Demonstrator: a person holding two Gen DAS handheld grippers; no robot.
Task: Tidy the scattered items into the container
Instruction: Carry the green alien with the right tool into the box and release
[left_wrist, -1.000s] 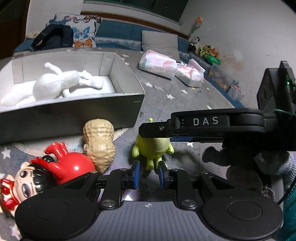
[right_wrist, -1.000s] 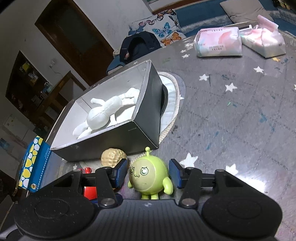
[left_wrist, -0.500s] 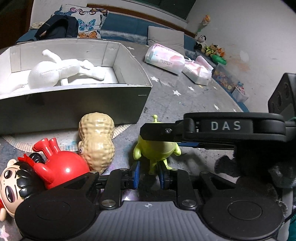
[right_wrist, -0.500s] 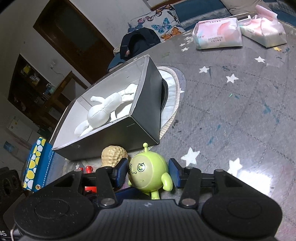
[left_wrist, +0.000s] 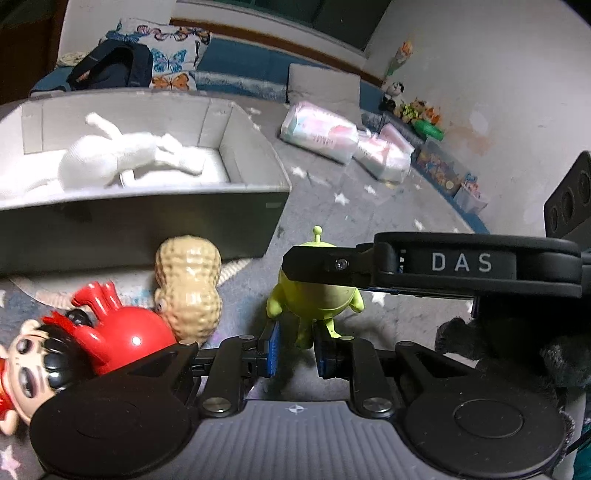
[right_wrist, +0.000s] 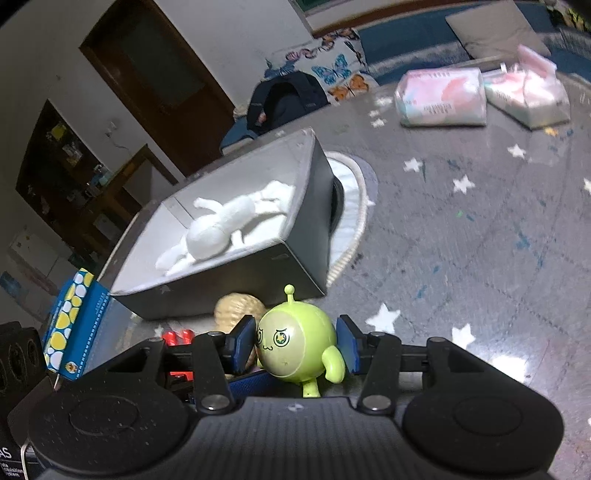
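L jaws just narrowed round the green alien toy (right_wrist: 297, 341)'s legs — R gripper (right_wrist: 295, 345) clamps its hard, slick, light head, so I'd keep hold there; L gripper (left_wrist: 294, 349) not yet pinching.

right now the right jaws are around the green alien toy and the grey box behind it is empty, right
Not quite. The right gripper does have its jaws around the green alien toy, but the grey box behind it is not empty: a white plush figure lies inside. The right wrist view shows it, and the left wrist view confirms it.
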